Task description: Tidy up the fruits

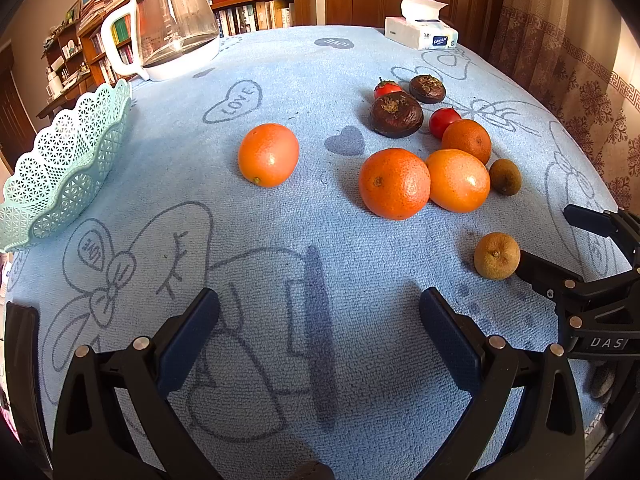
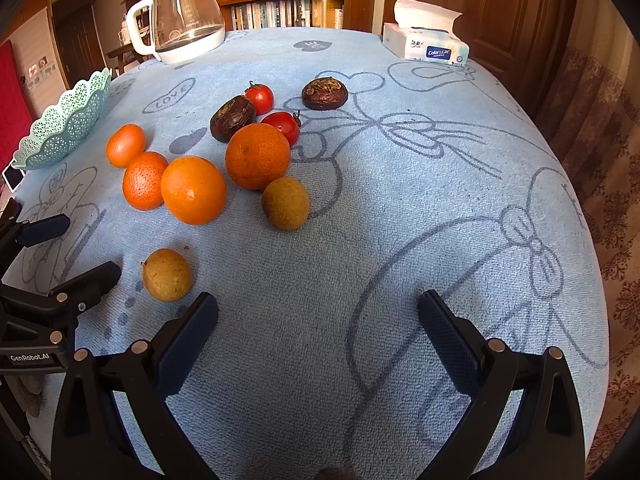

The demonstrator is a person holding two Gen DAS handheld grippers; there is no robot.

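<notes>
1. The blue tablecloth (image 1: 280, 60) carries everything; the mint basket (image 1: 68, 160) sits at its far left, and I see nothing in the part that shows.
2. Four oranges (image 2: 193, 190) cluster mid-table with two dark fruits (image 2: 233, 118), two tomatoes (image 2: 260, 98) and two brown fruits; one brown fruit (image 2: 167, 275) lies nearest.
3. My left gripper (image 1: 320, 312) and right gripper (image 2: 318, 312) both hover spread wide, holding nothing.
4. I judge no fruit is sorted yet; next I should close around that near brown fruit, then carry it left to the basket.
</notes>
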